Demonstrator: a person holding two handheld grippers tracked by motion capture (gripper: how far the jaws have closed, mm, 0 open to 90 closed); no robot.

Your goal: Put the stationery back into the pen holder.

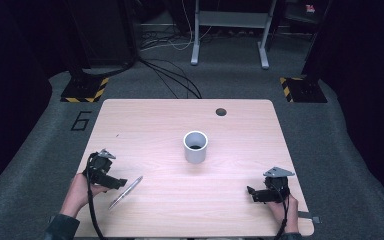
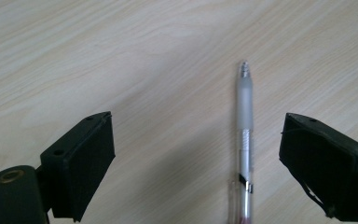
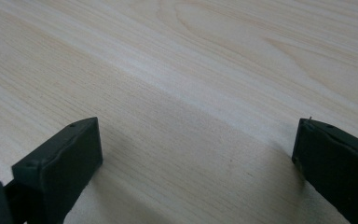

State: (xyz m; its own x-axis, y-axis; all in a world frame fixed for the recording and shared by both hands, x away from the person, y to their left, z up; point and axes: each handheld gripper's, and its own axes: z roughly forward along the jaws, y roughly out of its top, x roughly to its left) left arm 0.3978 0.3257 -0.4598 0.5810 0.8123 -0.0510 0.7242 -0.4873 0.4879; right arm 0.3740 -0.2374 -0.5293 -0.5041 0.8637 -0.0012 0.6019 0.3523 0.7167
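High view
- Table [image 1: 145, 115]: pale wood, with a dark round hole near the far edge.
- Cup [image 1: 195, 146]: white, upright, near the middle of the table, dark inside; whether anything is in it I cannot tell.
- Pen [image 1: 125, 192]: lies flat at the near left, slanted, well apart from the cup.
- Left gripper [image 1: 122, 183]: in the person's left hand, just beside the pen on its left, tips pointing toward it.
- Right gripper [image 1: 250, 192]: at the near right, low over bare wood, well apart from pen and cup.
- Writing: a dark "6" marked on the floor left of the table; yellow-and-black hazard stripes on two floor plates beyond it.

Left gripper view
- Pen [image 2: 244, 140]: clear barrel with a frosted grip, metal tip pointing away, lying on the wood between the jaws, nearer the right one.
- Jaws: spread wide, neither pad touching the pen.
- Writing: a small dark mark on the barrel, too small to read.

Right gripper view
- Jaws: spread wide over bare wood, nothing between them.
- Writing: none.

Progress
- Done: judging by this, the left gripper is lined up around the pen.
- Left: closing on the pen, lifting it, and probably carrying it to the cup.
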